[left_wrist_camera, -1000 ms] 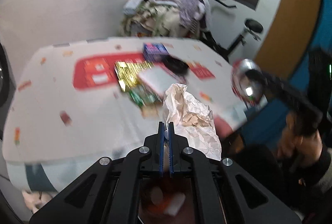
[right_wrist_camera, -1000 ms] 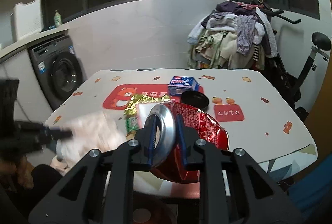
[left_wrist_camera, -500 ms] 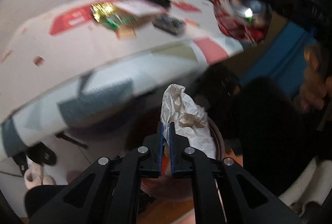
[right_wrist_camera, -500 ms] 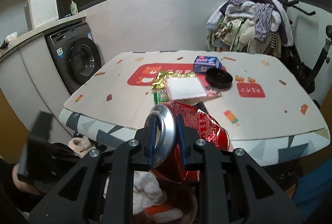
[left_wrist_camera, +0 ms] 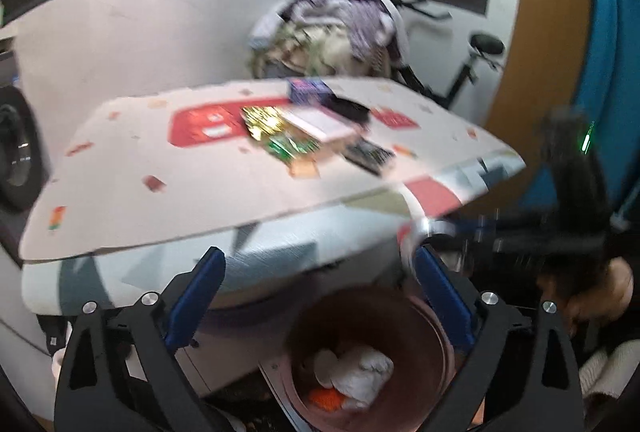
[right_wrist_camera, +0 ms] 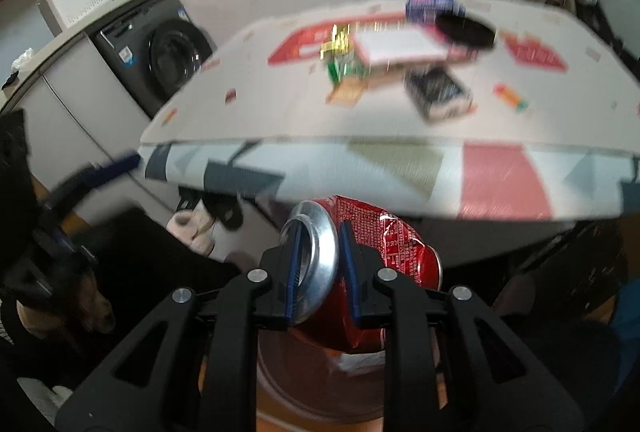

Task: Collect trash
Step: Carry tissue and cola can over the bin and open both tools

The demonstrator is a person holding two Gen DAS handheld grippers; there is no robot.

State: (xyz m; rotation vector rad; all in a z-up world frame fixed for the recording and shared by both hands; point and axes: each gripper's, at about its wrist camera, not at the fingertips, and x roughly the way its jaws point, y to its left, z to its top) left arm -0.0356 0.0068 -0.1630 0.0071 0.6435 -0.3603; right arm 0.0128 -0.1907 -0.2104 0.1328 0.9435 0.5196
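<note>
Your right hand-held gripper (right_wrist_camera: 316,264) clamps the crushed red aluminium can (right_wrist_camera: 384,252) below the patterned white table (right_wrist_camera: 280,104); your left hand-held gripper (left_wrist_camera: 320,296) is opening, nothing between its jaws, over the round brown bin (left_wrist_camera: 436,336), whose crumpled white paper (left_wrist_camera: 360,372) only the left view shows.

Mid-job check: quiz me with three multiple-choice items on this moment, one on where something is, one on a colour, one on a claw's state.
1. Where does the crumpled white paper lie?
A. on the table
B. inside the bin
C. between the left claw's fingers

2. What colour is the crushed can's body?
A. red
B. green
C. blue

3. How is the right claw?
A. wide open and empty
B. shut on a black lid
C. shut on the crushed can

Answers:
1. B: the left wrist view shows the paper at the bottom of the round brown bin, while the left claw above it is opening with nothing between its fingers.
2. A: red printed metal shows behind the can's silver top.
3. C: both blue pads press on the can's silver top, above the bin.
</note>
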